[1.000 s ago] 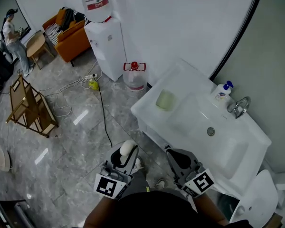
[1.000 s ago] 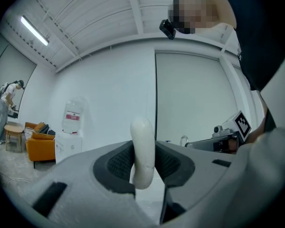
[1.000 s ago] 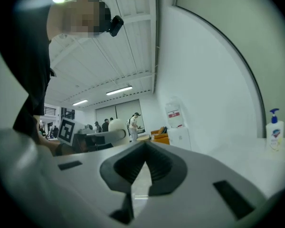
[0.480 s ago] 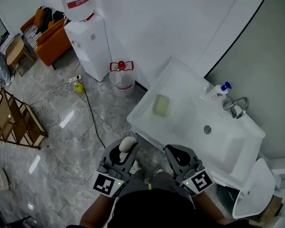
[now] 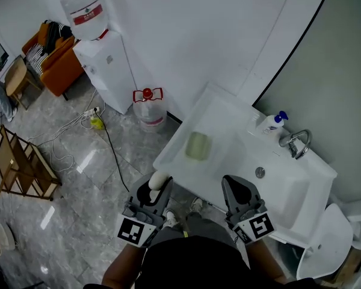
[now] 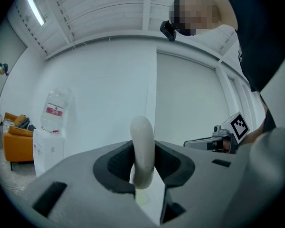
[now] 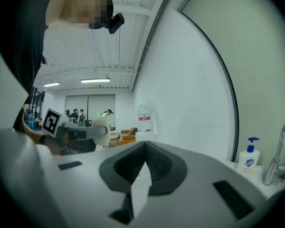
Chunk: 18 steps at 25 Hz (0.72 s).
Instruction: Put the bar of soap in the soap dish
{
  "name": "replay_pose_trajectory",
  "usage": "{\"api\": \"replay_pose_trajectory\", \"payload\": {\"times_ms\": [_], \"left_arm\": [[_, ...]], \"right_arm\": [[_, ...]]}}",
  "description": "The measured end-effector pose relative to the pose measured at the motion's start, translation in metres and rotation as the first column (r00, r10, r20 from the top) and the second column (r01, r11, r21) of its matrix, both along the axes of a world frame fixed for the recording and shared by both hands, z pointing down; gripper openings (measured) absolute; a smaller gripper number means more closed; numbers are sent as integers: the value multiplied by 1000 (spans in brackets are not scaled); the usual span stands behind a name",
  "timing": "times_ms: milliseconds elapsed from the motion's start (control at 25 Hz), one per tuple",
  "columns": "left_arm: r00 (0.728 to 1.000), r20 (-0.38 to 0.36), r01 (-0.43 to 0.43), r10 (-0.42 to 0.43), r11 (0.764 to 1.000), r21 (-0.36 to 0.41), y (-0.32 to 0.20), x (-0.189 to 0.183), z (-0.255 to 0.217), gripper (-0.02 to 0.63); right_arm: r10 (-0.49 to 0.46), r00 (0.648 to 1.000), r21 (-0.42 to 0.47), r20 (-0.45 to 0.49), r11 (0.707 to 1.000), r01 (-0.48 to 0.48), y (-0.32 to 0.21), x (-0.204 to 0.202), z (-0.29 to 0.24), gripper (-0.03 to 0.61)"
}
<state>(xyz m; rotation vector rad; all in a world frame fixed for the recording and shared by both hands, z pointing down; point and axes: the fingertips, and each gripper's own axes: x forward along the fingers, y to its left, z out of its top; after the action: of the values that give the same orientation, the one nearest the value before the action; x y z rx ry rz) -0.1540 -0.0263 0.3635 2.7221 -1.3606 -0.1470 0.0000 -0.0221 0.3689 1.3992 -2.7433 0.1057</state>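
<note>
Left gripper [image 5: 156, 186] jaws clamp bar of soap [image 6: 142, 151]; soap dish [image 5: 197, 146] at 1 o'clock ahead; right gripper [image 5: 237, 186] jaws shut, empty.

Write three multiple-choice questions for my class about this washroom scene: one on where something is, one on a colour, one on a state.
1. Where is the soap dish?
A) in the basin
B) on the counter beside the basin
C) on the floor

2. What colour is the top of the pump bottle?
A) red
B) blue
C) yellow

3. What does the left gripper hold?
A) nothing
B) a sponge
C) the bar of soap

Answers:
1 B, since the green dish lies on the flat white counter, clear of the basin.
2 B, since its pump head shows blue.
3 C, since the pale bar stands clamped between the jaws.
</note>
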Motion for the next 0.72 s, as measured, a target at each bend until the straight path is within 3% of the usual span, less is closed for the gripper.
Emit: {"api": "replay_pose_trajectory", "payload": {"times_ms": [120, 360, 720], "left_arm": [[999, 1, 53, -53, 998, 20, -14, -3, -10, 118], [996, 33, 78, -79, 997, 28, -41, 4, -12, 118], [996, 50, 74, -73, 997, -31, -62, 8, 13, 118]], "right_arm": [[29, 1000, 6, 13, 1000, -29, -20, 19, -6, 12], [57, 998, 12, 26, 998, -57, -51, 44, -4, 12], [54, 999, -41, -4, 998, -54, -71, 53, 17, 12]]}}
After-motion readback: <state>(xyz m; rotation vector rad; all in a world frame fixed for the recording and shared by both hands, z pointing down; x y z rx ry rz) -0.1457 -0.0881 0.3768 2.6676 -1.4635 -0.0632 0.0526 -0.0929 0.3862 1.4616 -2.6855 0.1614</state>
